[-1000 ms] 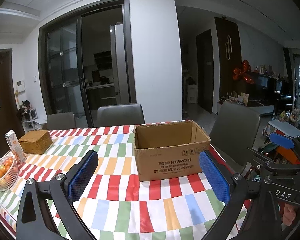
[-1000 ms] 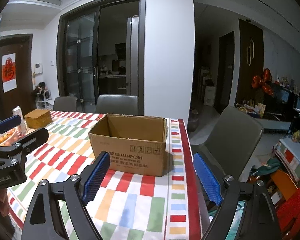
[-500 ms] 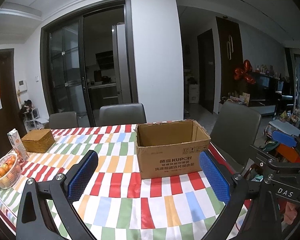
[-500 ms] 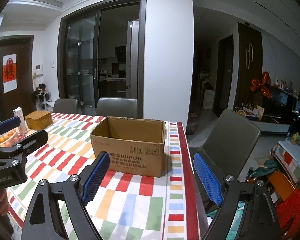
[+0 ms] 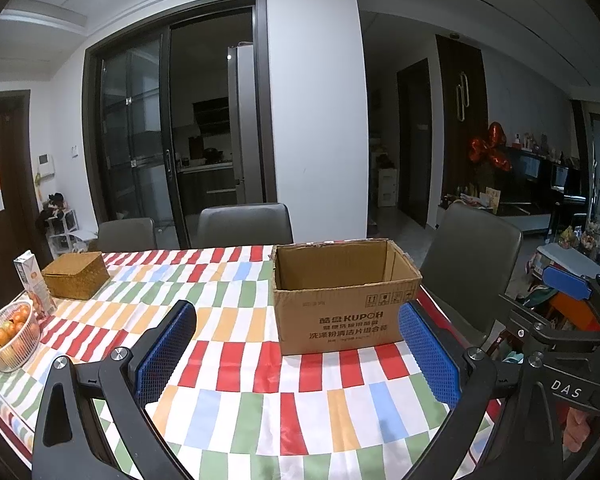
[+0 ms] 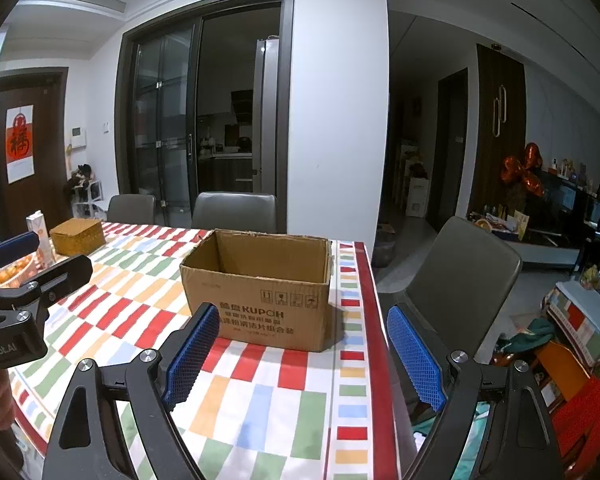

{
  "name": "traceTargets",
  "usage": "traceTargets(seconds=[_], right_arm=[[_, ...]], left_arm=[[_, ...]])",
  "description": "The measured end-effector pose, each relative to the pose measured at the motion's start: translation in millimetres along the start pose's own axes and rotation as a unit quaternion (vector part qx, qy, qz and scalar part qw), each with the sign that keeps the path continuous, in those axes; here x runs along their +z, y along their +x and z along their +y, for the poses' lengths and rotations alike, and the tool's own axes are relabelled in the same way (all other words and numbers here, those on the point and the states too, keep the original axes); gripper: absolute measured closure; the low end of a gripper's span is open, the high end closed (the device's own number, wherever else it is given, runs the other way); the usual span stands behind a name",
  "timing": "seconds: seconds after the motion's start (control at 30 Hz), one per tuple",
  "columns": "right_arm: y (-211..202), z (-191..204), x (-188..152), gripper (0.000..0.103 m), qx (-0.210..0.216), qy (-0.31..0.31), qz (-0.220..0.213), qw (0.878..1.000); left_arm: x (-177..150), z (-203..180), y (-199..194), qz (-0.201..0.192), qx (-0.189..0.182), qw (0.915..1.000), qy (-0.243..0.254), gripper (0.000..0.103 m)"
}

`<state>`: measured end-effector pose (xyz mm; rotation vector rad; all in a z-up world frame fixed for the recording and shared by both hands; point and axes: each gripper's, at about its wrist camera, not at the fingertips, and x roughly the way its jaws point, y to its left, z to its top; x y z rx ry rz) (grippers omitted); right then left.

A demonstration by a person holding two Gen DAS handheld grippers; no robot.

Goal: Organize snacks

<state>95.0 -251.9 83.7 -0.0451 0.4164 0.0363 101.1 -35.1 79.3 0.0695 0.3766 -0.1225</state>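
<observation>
While both grippers [image 5: 296, 320] [image 6: 302, 326] gape empty, cardboard box [image 5: 340, 300] floor hidden, bowl [image 5: 8, 340] edge-cropped

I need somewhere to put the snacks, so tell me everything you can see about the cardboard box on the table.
The cardboard box is plain brown corrugated card, open at the top with no flaps showing. What shows of its inside looks empty. Its front carries dark print reading KUPOH, Chinese lines and handling symbols. It stands upright on the striped tablecloth, near the table's right edge. Nothing else touches it.

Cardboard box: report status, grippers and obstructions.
Left gripper open, empty. Right gripper open, empty. Cardboard box upright, open-topped, no snacks seen. Nothing in the way.
</observation>
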Motion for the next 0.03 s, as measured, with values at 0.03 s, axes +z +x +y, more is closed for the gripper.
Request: traceTargets(seconds=[0.03], right_arm=[[-0.1, -0.1, -0.1, 0.016, 0.001, 0.000, 0.000, 1.000]], left_arm=[[-0.1, -0.7, -0.3, 0.000, 0.001, 1.0000, 0.000, 0.000]])
